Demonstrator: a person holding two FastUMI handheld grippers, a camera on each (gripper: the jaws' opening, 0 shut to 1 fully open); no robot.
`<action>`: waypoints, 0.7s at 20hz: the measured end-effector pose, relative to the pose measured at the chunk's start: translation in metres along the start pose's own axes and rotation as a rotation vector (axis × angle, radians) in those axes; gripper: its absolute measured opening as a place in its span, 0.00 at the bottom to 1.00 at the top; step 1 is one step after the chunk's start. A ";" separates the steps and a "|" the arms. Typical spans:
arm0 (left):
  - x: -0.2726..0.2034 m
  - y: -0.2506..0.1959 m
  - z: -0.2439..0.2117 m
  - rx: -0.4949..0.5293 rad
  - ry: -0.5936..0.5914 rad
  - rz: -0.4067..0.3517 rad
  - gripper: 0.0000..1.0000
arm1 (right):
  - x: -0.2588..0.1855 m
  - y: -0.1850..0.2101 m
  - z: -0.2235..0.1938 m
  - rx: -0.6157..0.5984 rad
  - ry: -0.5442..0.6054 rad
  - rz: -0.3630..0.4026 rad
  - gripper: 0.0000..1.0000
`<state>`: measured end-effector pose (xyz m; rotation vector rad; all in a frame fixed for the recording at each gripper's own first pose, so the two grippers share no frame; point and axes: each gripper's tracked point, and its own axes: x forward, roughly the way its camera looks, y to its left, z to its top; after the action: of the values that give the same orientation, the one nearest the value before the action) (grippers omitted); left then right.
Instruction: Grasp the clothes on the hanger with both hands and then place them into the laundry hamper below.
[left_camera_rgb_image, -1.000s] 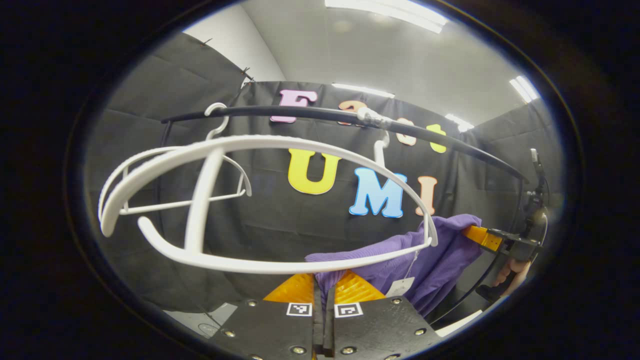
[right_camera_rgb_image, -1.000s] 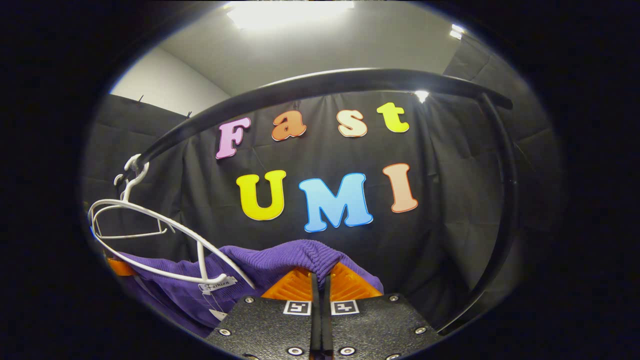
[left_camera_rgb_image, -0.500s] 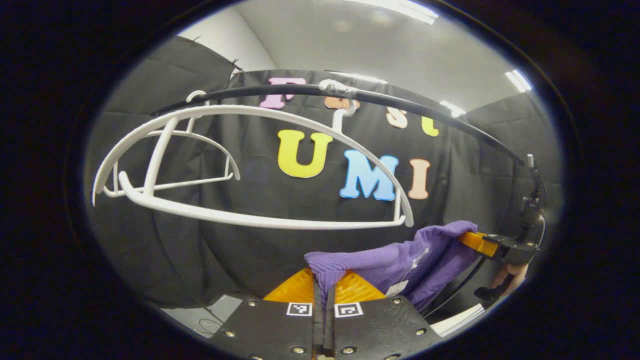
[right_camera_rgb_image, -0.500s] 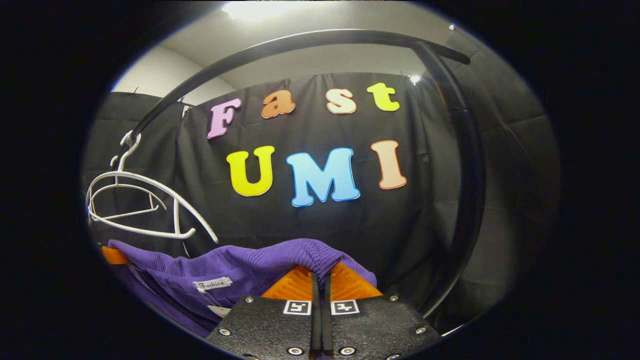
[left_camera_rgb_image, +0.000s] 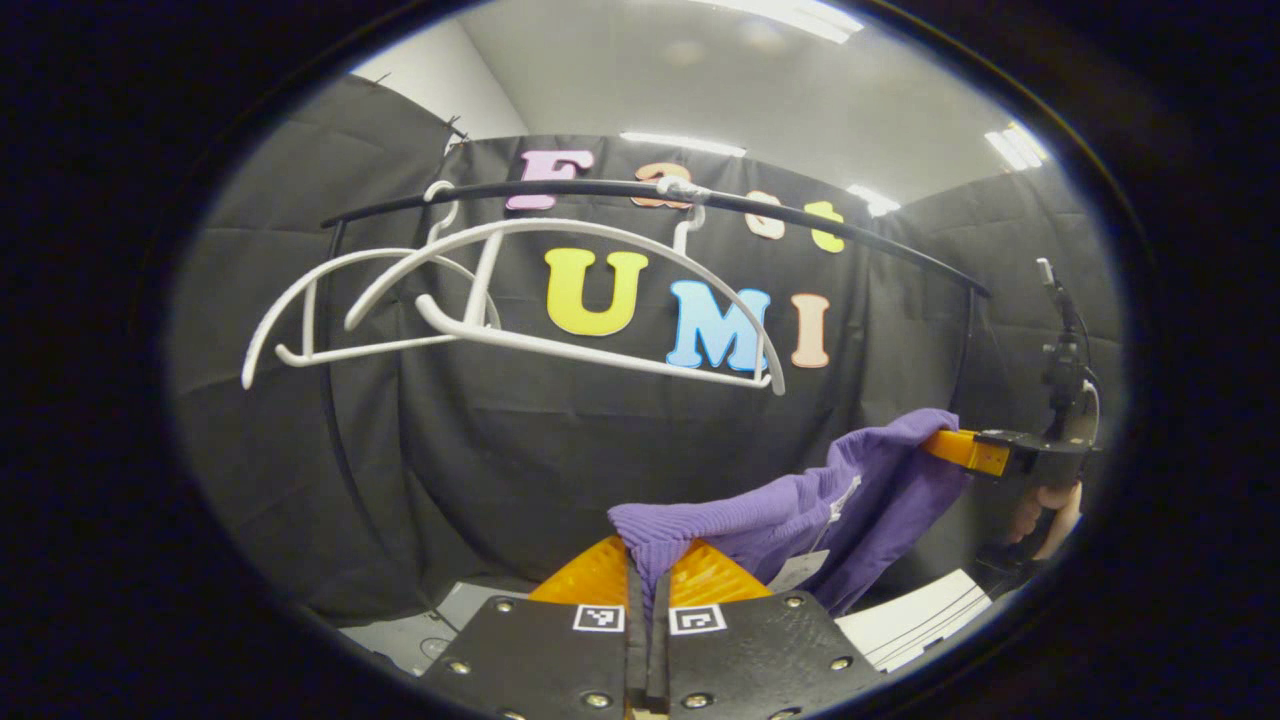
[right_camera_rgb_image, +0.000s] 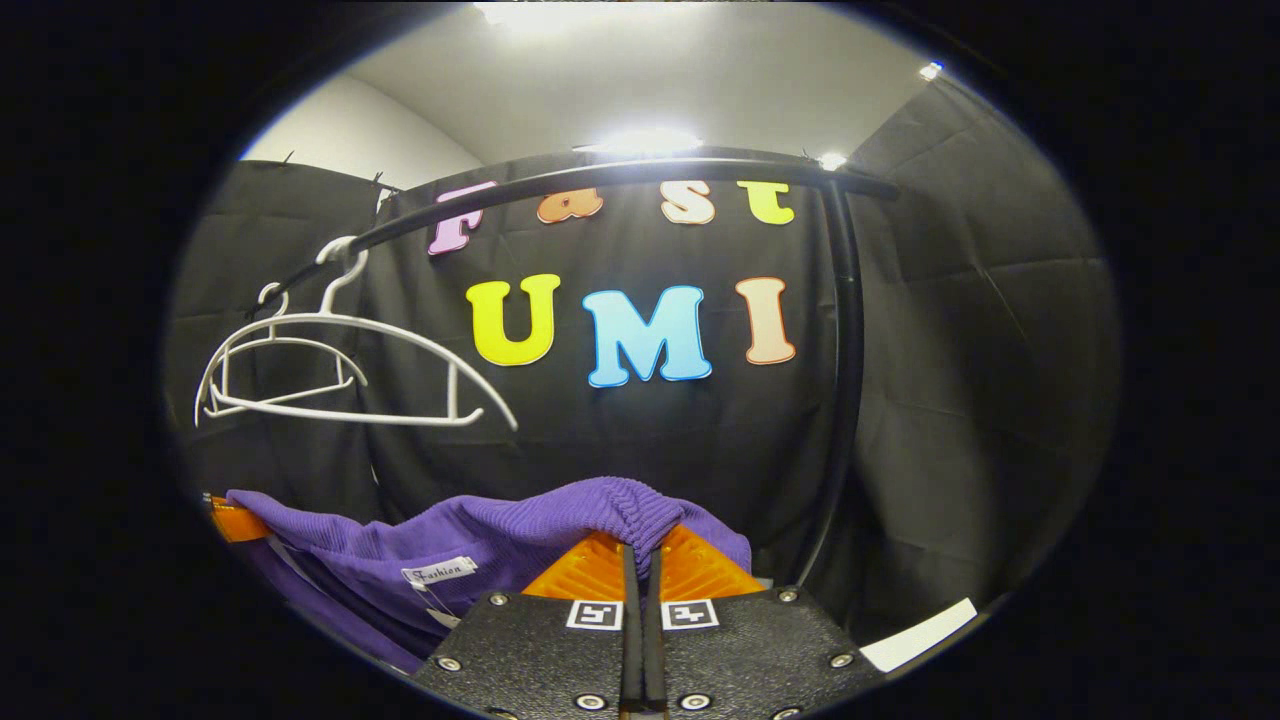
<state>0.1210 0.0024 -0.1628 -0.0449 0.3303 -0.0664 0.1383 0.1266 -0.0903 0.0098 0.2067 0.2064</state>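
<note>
Both grippers, left gripper (left_camera_rgb_image: 648, 560) and right gripper (right_camera_rgb_image: 640, 555), are clamped on the purple garment (left_camera_rgb_image: 850, 495), stretched crosswise between them below the bare hanger (left_camera_rgb_image: 560, 300); the hamper is judged to lie beneath.

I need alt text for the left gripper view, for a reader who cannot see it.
The left gripper is shut on a purple garment, whose far end the right gripper, held by a hand, also grips. Above, two bare white hangers hang on a black rail.

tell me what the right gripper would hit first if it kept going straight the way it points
Probably the black cloth wall behind the black clothes rail. The right gripper, shut on the purple knit garment, points below the rail; depth is unclear.
</note>
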 end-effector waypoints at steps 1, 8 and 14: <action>-0.010 0.002 -0.006 -0.015 0.007 -0.013 0.01 | -0.012 0.008 -0.005 -0.006 0.008 -0.004 0.00; -0.061 0.038 -0.030 -0.065 0.032 -0.057 0.06 | -0.084 0.059 -0.037 0.007 0.062 -0.016 0.00; -0.087 0.063 -0.083 -0.049 0.118 -0.004 0.01 | -0.111 0.089 -0.104 0.044 0.221 0.038 0.00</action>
<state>0.0153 0.0686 -0.2160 -0.0904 0.4499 -0.0655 -0.0073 0.1898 -0.1673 0.0342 0.4313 0.2412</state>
